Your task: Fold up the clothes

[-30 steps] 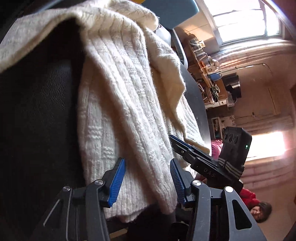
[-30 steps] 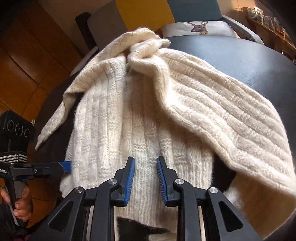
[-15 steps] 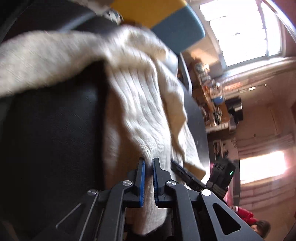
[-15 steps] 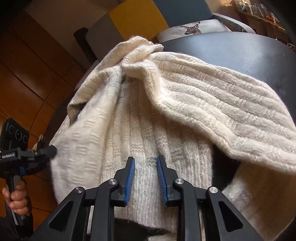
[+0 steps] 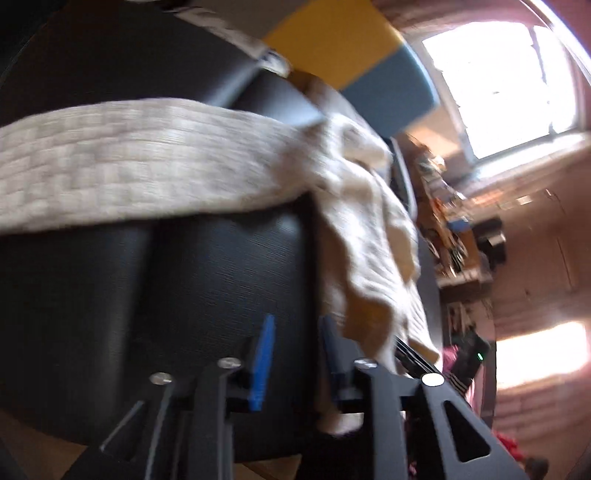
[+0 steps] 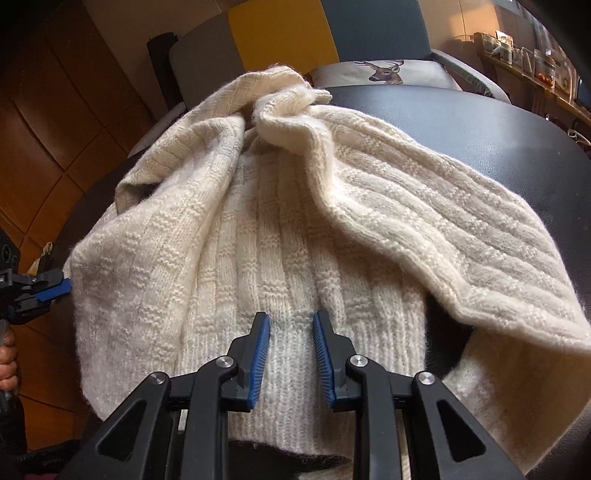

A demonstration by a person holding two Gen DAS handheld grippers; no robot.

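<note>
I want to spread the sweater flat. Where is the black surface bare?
Bare black surface lies beyond the cream sweater on the right, up to the deer cushion. In the left wrist view another bare patch sits below the stretched sweater band. The middle is covered with bunched folds.

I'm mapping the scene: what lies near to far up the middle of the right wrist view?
Right tongs → cream sweater → deer cushion → yellow panel.

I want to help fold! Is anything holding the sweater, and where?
Left hand-held gripper: open, holding nothing. Right hand-held gripper straddles the ribbed hem of the sweater; whether it pinches cannot be told.
</note>
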